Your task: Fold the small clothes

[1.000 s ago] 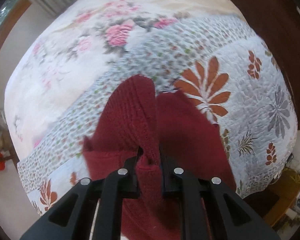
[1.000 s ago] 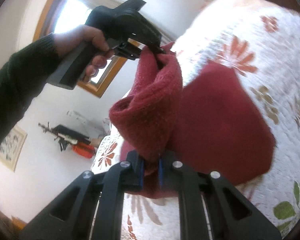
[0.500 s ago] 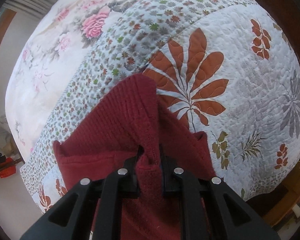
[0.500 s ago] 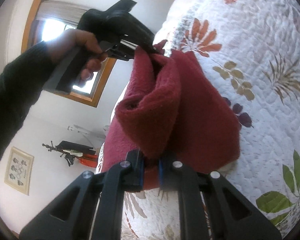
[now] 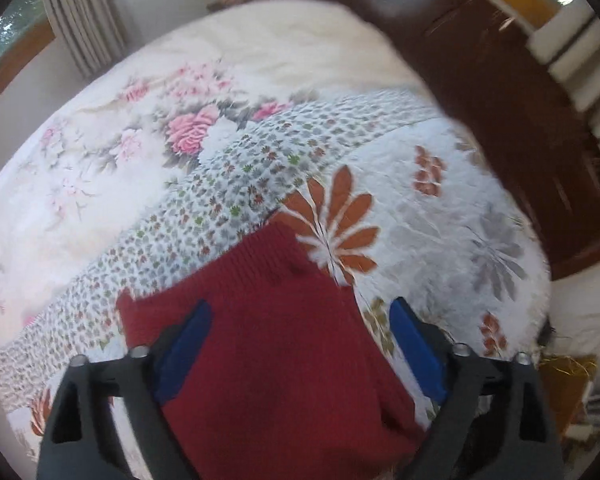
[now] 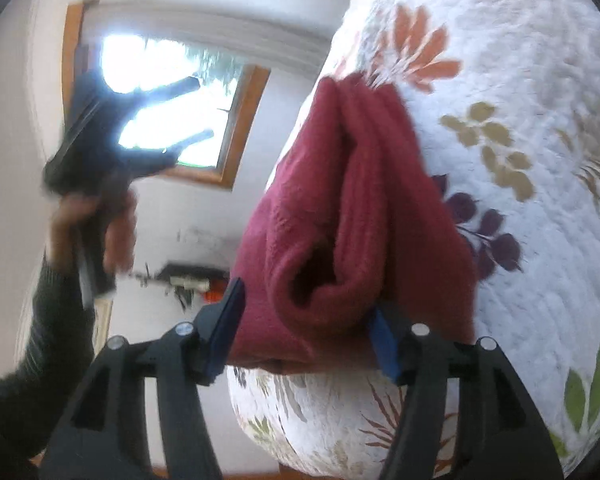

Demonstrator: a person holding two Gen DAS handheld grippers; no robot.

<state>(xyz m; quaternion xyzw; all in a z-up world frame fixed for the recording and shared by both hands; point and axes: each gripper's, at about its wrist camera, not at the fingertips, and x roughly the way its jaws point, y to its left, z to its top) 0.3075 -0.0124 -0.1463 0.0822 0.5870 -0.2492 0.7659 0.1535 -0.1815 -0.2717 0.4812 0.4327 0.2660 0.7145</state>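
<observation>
1. The left hand-held gripper [image 5: 300,344] hangs above the bed, its jaws spread wide and holding nothing.
2. The right hand-held gripper [image 6: 306,324] is parted too, its blue pads flanking the fold without pinching it.
3. The red knit garment [image 5: 276,320] lies doubled over on the quilt [image 5: 440,216].
4. One fold looks done; judging by its bulky roll, flattening or another fold probably remains.

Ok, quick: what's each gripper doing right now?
Left gripper: open, holding nothing; the red garment lies on the quilt between its fingers.
Right gripper: open, straddling the folded garment.
</observation>
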